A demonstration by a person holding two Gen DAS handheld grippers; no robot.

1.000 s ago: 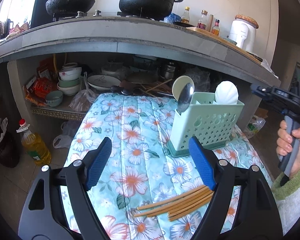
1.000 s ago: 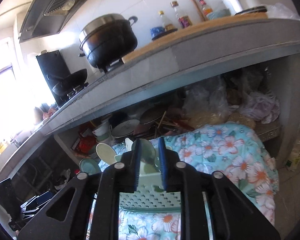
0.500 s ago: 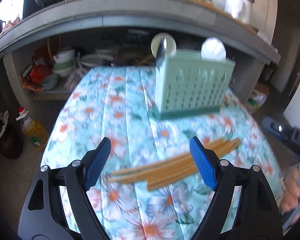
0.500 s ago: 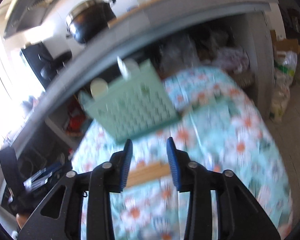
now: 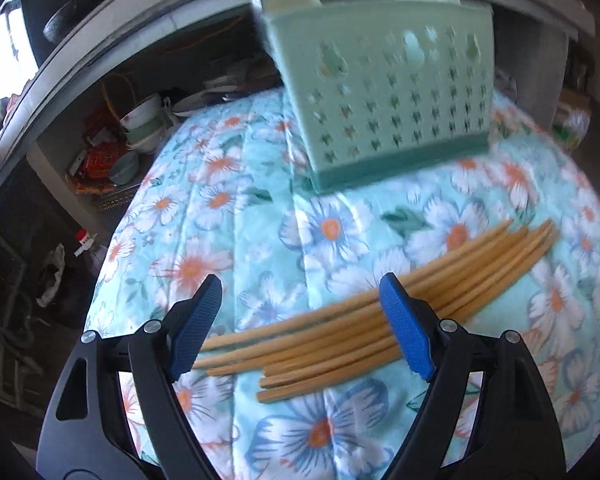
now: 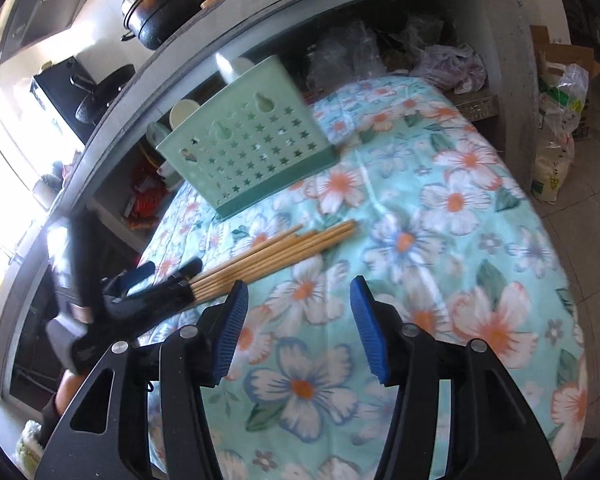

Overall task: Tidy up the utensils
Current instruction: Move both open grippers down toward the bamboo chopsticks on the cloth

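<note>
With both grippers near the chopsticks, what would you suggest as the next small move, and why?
Probably lower the left gripper a little further and close it on the chopsticks. Its jaws are wide open over one end of the bundle, which lies flat on the flowered cloth in front of the green basket. The right gripper is opening with nothing between its jaws, off to the side of the chopsticks.
</note>
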